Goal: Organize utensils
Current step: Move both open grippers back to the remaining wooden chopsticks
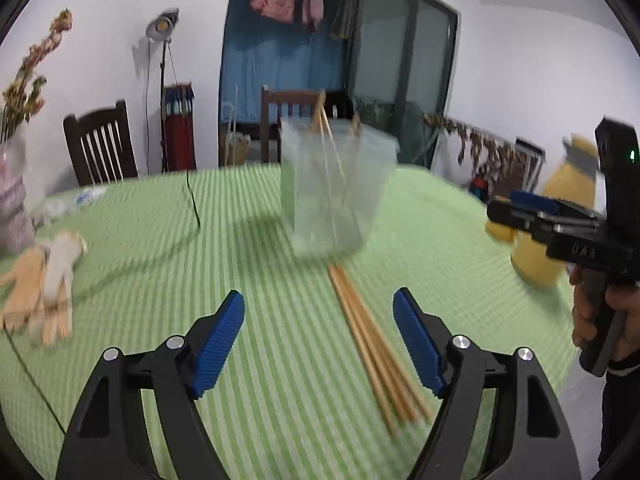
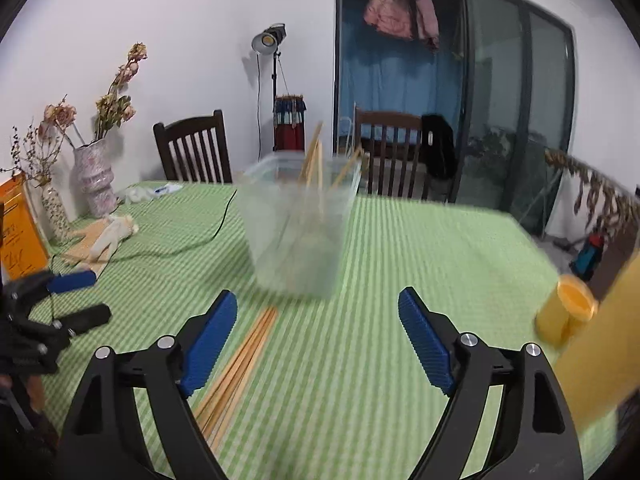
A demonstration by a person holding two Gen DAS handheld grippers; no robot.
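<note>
Loose chopsticks on the green table, both grippers empty and wide apart.

A bundle of wooden chopsticks lies flat on the green striped tablecloth, just in front of a clear plastic container where a few more chopsticks stand leaning. The left gripper and the right gripper both have their jaws spread and hold nothing. A yellow cup stands at the right.

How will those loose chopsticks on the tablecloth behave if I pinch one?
The chopsticks look thin and stiff, probably light wood. Lying bunched together on the cloth, neighbours may get dragged or roll aside. A narrow stick may pivot between the left gripper pads unless gripped near mid-length.
</note>
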